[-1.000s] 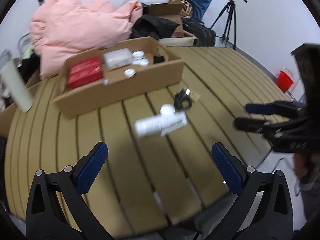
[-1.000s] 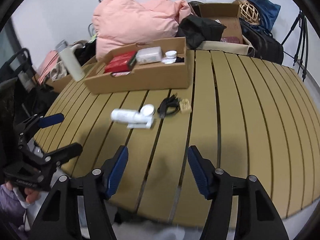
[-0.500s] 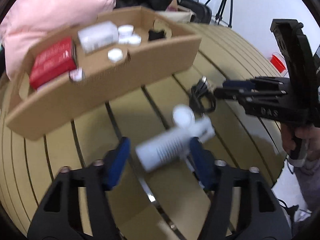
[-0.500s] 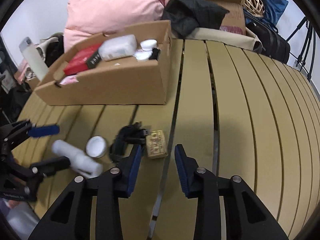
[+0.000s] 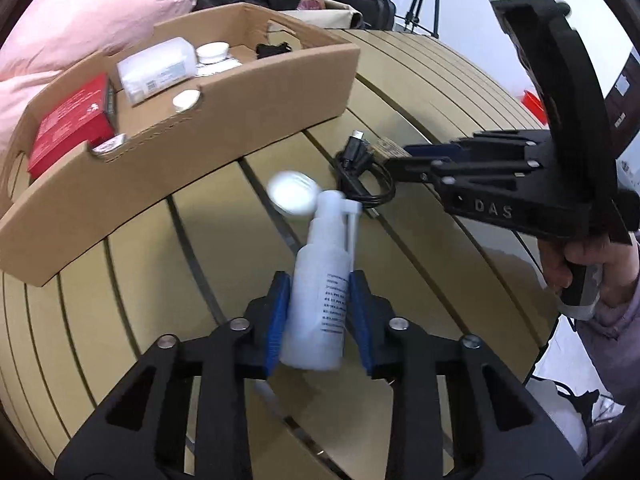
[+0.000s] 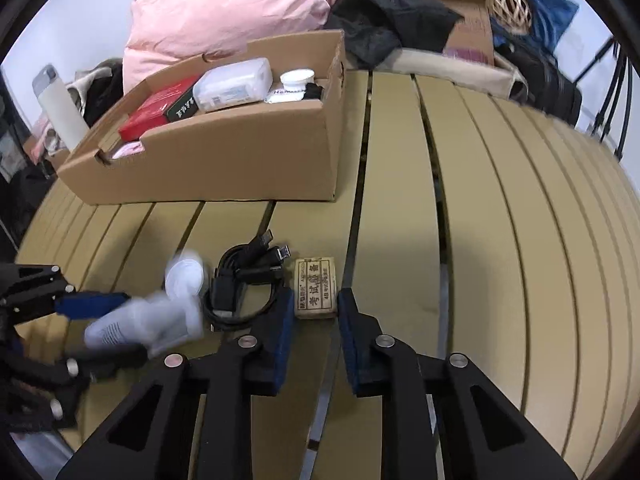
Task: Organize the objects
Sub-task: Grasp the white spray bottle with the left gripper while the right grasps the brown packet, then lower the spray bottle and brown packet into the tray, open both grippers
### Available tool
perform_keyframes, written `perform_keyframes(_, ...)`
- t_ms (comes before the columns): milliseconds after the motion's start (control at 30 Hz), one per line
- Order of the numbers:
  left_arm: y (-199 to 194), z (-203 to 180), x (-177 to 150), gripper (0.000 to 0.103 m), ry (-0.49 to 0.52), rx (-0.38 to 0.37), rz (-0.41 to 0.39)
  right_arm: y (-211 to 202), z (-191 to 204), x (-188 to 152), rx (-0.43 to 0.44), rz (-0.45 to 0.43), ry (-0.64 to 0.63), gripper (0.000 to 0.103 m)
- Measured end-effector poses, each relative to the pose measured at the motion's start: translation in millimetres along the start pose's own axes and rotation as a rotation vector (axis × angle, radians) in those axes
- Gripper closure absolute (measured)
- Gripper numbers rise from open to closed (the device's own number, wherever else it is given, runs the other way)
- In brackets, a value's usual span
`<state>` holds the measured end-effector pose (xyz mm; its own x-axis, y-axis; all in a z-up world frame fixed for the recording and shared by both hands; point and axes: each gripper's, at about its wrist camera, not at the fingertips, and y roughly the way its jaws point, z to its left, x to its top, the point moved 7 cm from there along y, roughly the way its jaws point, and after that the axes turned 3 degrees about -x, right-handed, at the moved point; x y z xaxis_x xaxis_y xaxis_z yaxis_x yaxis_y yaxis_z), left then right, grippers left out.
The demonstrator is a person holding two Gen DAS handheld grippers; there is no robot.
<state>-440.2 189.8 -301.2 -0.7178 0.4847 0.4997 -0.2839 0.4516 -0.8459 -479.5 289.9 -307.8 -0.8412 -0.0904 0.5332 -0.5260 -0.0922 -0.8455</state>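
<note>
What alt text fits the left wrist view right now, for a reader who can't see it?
The left gripper is shut on a white spray bottle lying on the slatted table. Beyond it sit a white cap, a coiled black cable and an open cardboard box; the right gripper reaches in from the right.

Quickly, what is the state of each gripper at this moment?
Left gripper: closed on the white spray bottle.
Right gripper: jaws closing around the small eraser box; grip not yet certain.
</note>
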Motion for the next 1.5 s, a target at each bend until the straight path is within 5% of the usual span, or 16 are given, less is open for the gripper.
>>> perform_keyframes(167, -18.6, 7.1, -5.4, 0.079, -0.037, -0.005, 0.015, -12.4, -3.3, -5.1, 0.023, 0.016, 0.029, 0.079)
perform_keyframes(367, -117.6, 10.9, -7.2, 0.079, -0.149, 0.012, -0.119, -79.7, -9.0, -7.4, 0.029, -0.032, 0.013, 0.079)
perform_keyframes(667, -269.5, 17.3, -73.4, 0.079, -0.312, 0.187, -0.199, -245.3, -7.2, -41.2, 0.056, -0.135, -0.116, 0.079)
perform_keyframes(833, -325.0, 27.8, -101.6, 0.079, -0.441, 0.262, -0.245, -280.5, -4.8, -75.9, 0.102, -0.09, -0.108, 0.079)
perform_keyframes(1133, -316.6, 22.8, -75.1, 0.079, -0.481, 0.262, -0.203, -289.7, 14.7, -64.5, 0.187, -0.07, -0.139, 0.079)
perform_keyframes(1333, -270.4, 29.6, 7.4, 0.079, -0.445, 0.204, -0.138, -260.0, 28.1, 19.8, 0.189, -0.047, -0.207, 0.079)
perform_keyframes(1500, -209.9, 64.5, 78.0, 0.079, -0.452, 0.21, -0.072, -179.3, 29.2, 109.1, 0.134, 0.016, -0.201, 0.079)
